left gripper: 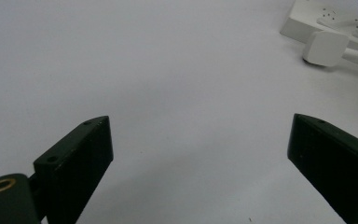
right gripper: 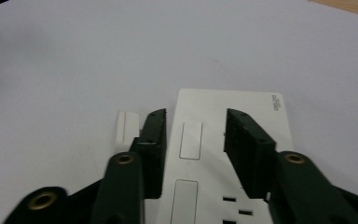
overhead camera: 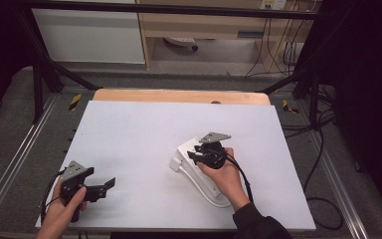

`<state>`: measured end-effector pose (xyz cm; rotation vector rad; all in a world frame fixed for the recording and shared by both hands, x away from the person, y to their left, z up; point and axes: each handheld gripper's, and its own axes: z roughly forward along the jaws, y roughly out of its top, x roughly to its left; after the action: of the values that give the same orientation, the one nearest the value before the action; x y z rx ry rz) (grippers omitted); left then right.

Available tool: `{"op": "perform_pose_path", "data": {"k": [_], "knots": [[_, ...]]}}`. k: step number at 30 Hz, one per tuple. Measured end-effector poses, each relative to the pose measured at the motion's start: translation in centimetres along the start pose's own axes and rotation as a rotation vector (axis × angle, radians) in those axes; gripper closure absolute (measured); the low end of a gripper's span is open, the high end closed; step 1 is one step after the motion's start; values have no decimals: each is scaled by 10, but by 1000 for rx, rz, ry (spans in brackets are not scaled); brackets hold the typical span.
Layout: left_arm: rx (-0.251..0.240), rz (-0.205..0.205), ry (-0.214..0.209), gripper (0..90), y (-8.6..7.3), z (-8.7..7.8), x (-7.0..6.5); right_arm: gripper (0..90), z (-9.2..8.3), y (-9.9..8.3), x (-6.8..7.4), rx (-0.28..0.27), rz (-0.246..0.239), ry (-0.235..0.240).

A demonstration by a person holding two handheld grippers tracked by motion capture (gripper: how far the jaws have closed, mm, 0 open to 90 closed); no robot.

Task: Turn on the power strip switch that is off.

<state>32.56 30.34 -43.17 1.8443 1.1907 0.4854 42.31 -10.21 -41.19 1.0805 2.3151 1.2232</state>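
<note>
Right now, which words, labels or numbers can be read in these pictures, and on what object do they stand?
No text is readable.
Small dark print at the far corner of the white power strip, in the right gripper view: too small and blurred to read.

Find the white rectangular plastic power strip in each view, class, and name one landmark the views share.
High view: white rectangular plastic power strip, right of centre, under the right gripper.
Left gripper view: top right corner.
Right gripper view: bottom centre, between the open jaws.
Shared landmark: small white plug beside the strip.
</note>
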Motion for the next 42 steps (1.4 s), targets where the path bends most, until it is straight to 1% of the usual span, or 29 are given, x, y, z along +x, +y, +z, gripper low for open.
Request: {"op": "perform_pose_path", "data": {"k": [1,2,3,4,5,6,7,9,10,13,16,17,18,19,20,21,24,30,33,34,38,39,42], "knots": [[0,0,0,67,0,0,0,428,-2,1,-1,-2,13,-5],[0,-2,0,67,0,0,0,428,-2,1,-1,-2,13,-5],[0,-2,0,67,0,0,0,359,-4,1,-1,-2,21,-14],[0,-3,0,67,0,0,0,318,-6,2,-2,-4,21,-17],[-1,-4,1,67,0,0,0,318,-6,2,-2,-4,21,-17],[0,-5,3,67,0,0,0,239,-8,3,-2,-13,29,-35],[1,-7,4,67,0,0,1,239,-8,3,-2,-13,29,-35],[1,-10,5,67,-1,0,1,176,-11,4,-3,-25,38,-54],[0,-12,4,67,-1,0,1,125,-12,5,-3,-30,42,-60],[0,-13,5,67,-1,0,1,73,-14,6,-3,-40,50,-78],[0,-9,6,67,-1,0,1,52,-15,7,-3,-47,51,-84],[0,-10,6,67,0,0,1,42,-17,7,-3,-57,43,-88],[-1,-10,7,67,0,0,0,42,-17,7,-3,-57,43,-88],[0,-9,5,67,-1,0,0,41,-19,7,-3,-75,41,-96],[-2,-8,4,67,-1,-1,0,41,-19,7,-3,-75,41,-96],[-3,-9,3,67,-1,-1,0,40,-21,8,-5,-87,43,-97],[-2,-7,2,67,0,0,0,38,-25,9,-6,-96,43,-103],[-3,-10,3,67,0,-1,0,39,-36,9,-15,-130,54,-134],[-4,-9,3,67,0,-1,0,42,-40,8,-18,-140,58,-143],[-2,-8,4,67,-1,-1,0,50,-44,7,-21,-146,59,-147],[3,-8,7,67,-1,-1,1,53,-51,7,-25,-159,63,-146],[-1,-11,7,67,-1,-1,1,56,-55,5,-28,-162,67,-154],[1,-9,5,67,-1,-1,1,57,-59,4,-30,-168,67,-166]]}}
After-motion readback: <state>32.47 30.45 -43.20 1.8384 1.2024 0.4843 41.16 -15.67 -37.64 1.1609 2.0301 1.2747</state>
